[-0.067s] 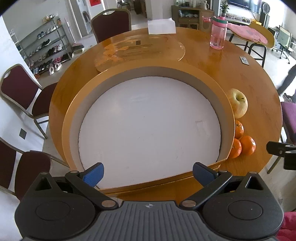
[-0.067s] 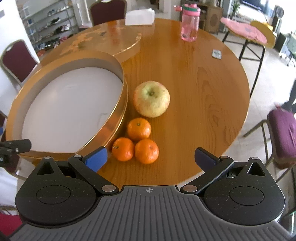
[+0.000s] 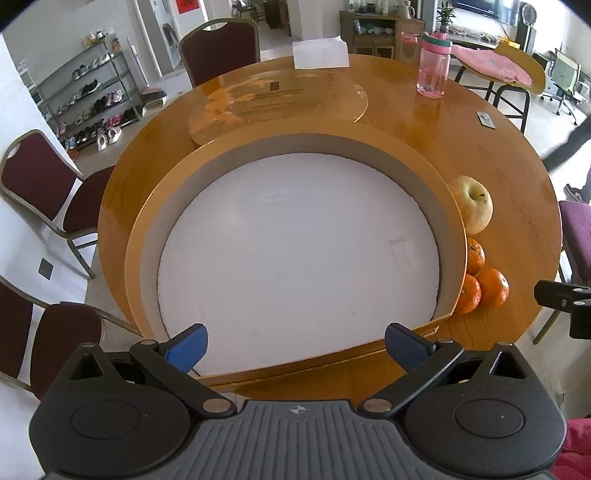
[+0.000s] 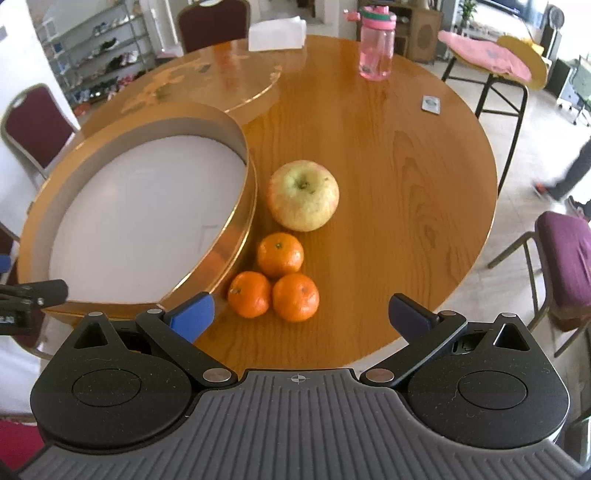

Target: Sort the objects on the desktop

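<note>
A yellow-green apple (image 4: 303, 195) and three mandarins (image 4: 280, 254) lie on the wooden table just right of a large round gold-rimmed tray (image 4: 236, 236) with a white floor. My right gripper (image 4: 301, 316) is open and empty, just short of the mandarins at the table's near edge. In the left wrist view my left gripper (image 3: 295, 345) is open and empty over the tray's near rim (image 3: 332, 360); the apple (image 3: 474, 206) and mandarins (image 3: 487, 290) show past the tray's right wall.
A pink water bottle (image 4: 375, 46), a white paper stack (image 4: 277, 35) and a small grey card (image 4: 430, 104) sit at the far side. A glass turntable (image 3: 277, 99) lies behind the tray. Chairs (image 3: 37, 184) ring the table.
</note>
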`<state>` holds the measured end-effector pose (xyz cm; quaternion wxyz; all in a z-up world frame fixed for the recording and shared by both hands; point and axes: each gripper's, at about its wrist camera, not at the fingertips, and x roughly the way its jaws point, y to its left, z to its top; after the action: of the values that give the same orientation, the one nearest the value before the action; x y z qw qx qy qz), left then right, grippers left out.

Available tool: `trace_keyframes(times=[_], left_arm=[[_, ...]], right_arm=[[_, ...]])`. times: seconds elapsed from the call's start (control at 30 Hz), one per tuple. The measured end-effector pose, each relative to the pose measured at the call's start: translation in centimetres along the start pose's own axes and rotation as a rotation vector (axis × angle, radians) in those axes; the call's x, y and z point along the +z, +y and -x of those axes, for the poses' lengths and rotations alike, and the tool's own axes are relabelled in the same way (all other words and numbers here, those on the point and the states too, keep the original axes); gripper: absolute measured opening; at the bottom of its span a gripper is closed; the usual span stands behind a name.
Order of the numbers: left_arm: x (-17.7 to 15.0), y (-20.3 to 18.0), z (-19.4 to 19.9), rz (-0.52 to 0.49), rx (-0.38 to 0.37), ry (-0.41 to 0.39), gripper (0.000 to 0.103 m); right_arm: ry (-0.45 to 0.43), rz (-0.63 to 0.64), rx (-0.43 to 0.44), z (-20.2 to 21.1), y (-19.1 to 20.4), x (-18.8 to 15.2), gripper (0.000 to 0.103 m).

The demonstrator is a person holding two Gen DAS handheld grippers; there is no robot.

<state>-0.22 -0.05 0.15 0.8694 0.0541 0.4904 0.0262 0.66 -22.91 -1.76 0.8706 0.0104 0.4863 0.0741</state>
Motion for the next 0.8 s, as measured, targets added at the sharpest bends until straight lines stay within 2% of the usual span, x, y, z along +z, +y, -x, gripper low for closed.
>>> trace_keyframes(times=[0.17, 0.33, 0.8], left_arm=[[-0.3, -0.1, 0.6, -0.005, -0.01, -0.016, 0.103], [0.2, -0.6, 1.1, -0.028, -0.002, 0.002, 0.103], [0.2, -0.4, 1.8, -0.041, -0.014, -0.019, 0.103]], right_arm=[[-0.04, 0.055, -0.025, 0.2, 0.9, -0.2, 0.103], [-0.071, 0.102, -0.041, 0.9, 2.0, -0.4, 0.103], [-0.024, 0.106, -0.014, 1.0, 2.5, 0.0, 0.103]])
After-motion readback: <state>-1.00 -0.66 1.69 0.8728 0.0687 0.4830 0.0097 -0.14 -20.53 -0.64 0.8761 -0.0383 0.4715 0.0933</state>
